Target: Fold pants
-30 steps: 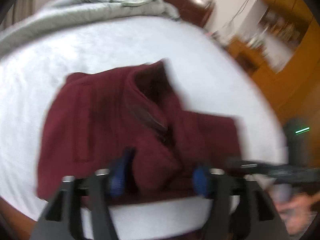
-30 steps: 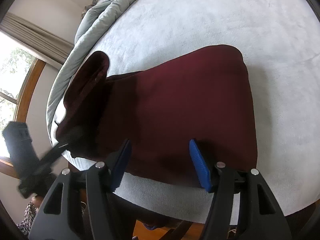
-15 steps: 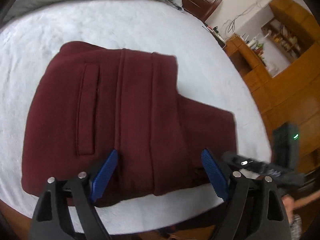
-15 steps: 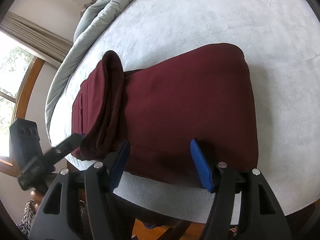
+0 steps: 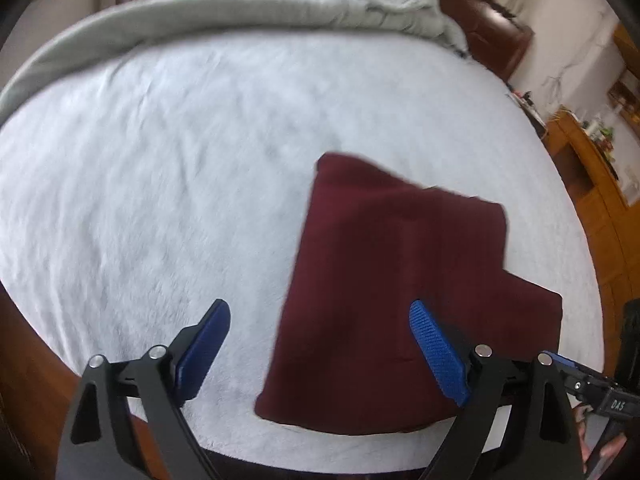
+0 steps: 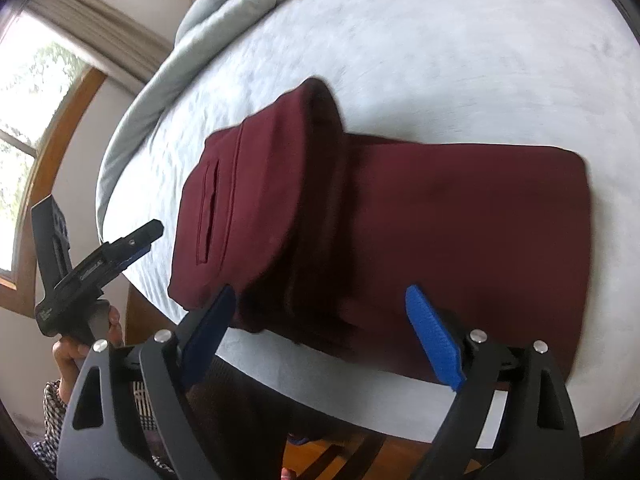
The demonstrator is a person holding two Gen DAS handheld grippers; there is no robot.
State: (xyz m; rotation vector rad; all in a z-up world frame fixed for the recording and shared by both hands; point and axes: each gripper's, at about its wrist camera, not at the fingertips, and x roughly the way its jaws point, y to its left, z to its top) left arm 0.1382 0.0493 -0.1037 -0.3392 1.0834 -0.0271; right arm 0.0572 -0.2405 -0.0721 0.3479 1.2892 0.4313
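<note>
The maroon pants (image 5: 400, 292) lie folded on the white bed cover, right of centre in the left wrist view. My left gripper (image 5: 320, 344) hovers over their left edge, jaws opening wide, pads clear of the cloth. In the right wrist view the pants (image 6: 460, 216) show a waist part with a slit pocket (image 6: 208, 216) laid over the legs. My right gripper (image 6: 322, 332) hangs above their near edge, jaws opening, nothing pressed between its pads. The left gripper (image 6: 148, 236) shows at the left, held by a hand (image 6: 80, 340).
The white fuzzy bed cover (image 5: 160, 160) spreads around the pants. A grey duvet (image 5: 240, 4) is bunched along the far side by a brown headboard (image 5: 492, 40). Wooden cabinets (image 5: 592, 168) stand to the right, a window (image 6: 24, 120) to the left.
Both grippers opened and let go of the pants. The lifted waist part came down flat over the legs. My left gripper swung left off the cloth; the right one drew back slightly.
</note>
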